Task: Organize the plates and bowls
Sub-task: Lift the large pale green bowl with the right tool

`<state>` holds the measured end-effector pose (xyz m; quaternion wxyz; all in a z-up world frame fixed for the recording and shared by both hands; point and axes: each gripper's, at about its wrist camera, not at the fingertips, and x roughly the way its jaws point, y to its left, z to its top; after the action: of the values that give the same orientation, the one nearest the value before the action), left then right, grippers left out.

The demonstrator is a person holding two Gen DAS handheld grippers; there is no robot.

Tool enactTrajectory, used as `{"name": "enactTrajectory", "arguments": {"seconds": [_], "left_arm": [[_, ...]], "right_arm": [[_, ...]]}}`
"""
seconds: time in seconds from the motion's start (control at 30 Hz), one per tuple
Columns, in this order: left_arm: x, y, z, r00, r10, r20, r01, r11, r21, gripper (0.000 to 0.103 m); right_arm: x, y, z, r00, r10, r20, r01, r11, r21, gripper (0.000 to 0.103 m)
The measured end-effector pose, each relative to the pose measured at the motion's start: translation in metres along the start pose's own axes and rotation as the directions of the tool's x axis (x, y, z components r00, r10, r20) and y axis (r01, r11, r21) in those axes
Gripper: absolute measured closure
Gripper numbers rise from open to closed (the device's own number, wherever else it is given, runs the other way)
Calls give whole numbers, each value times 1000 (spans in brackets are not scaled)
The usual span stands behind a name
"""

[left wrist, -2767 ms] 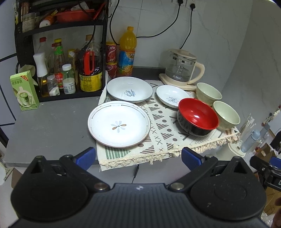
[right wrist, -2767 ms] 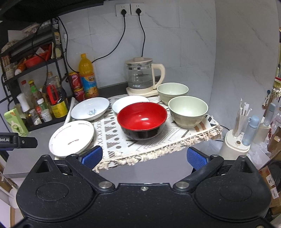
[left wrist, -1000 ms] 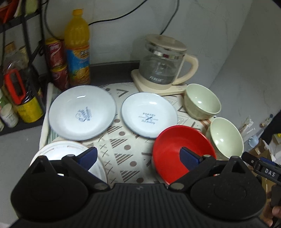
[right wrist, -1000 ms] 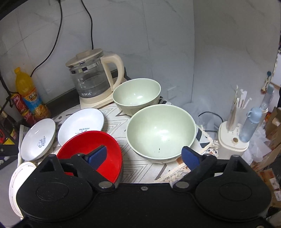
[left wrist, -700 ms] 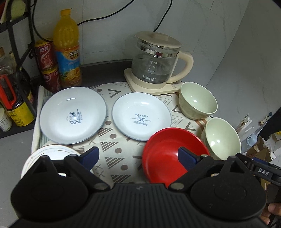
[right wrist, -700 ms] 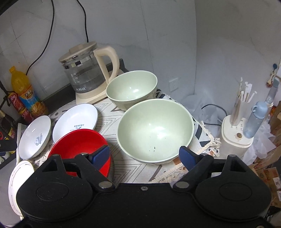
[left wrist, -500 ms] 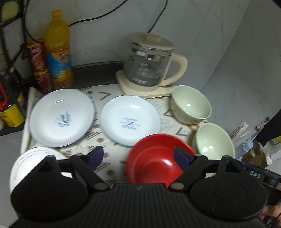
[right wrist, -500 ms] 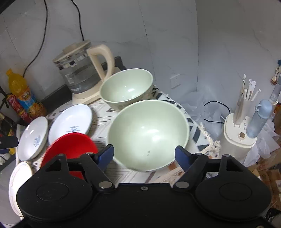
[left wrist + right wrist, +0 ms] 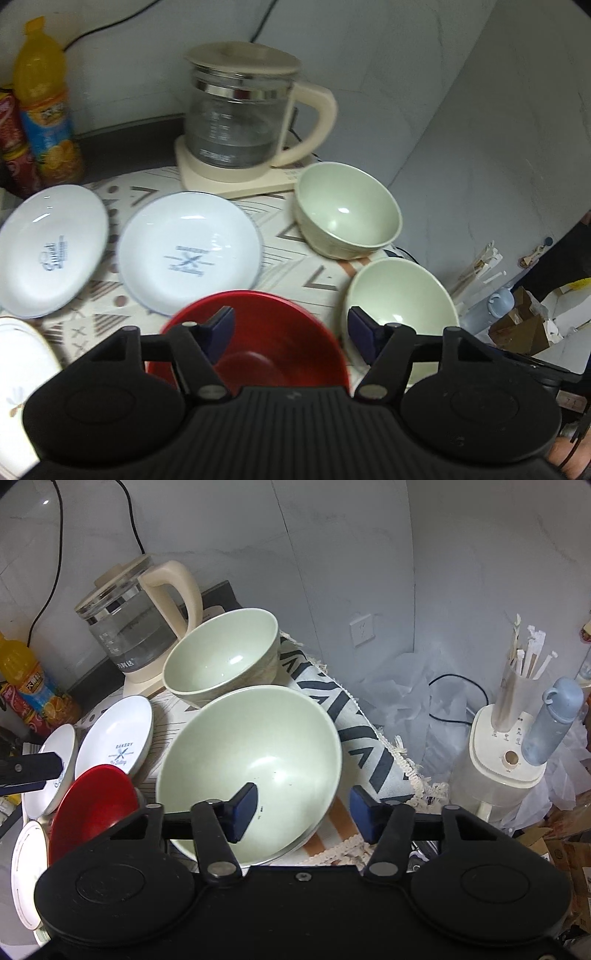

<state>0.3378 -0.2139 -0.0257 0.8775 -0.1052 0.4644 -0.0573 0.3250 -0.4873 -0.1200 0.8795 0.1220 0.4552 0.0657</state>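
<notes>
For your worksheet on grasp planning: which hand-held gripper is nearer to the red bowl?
Left. The left hand-held gripper straddles the red bowl's right rim, jaws closing without touching yet. The right hand-held gripper straddles the near green bowl's rim beside it.

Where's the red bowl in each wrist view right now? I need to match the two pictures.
Left wrist: the red bowl sits at bottom centre, partly hidden behind the left gripper, whose closing jaws straddle its right rim.
Right wrist: the red bowl is at lower left, beside the near green bowl.
Shared landmark: the glass kettle at the back of the mat.
</notes>
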Motion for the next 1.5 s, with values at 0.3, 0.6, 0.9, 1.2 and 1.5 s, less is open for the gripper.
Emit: {"name": "enactTrajectory", "arguments": {"seconds": [0.3, 0.6, 0.9, 1.2, 1.5], "left_arm": [[39, -29, 6, 997, -46, -62, 48, 999, 25, 59], [80, -49, 14, 988, -62, -142, 73, 995, 73, 75], [110, -58, 13, 980, 0, -199, 20, 995, 99, 83], [118, -61, 8, 974, 16, -225, 14, 991, 131, 90], [96, -61, 12, 986, 9, -166, 6, 996, 92, 91]], "right_arm": [[16, -19, 5, 999, 43, -32, -42, 999, 29, 73], [27, -18, 5, 998, 46, -51, -46, 999, 5, 79], [36, -18, 3, 999, 41, -28, -41, 999, -16, 81], [37, -19, -3, 999, 50, -15, -50, 999, -6, 84], [16, -13, 4, 998, 62, 34, -61, 998, -10, 84]]}}
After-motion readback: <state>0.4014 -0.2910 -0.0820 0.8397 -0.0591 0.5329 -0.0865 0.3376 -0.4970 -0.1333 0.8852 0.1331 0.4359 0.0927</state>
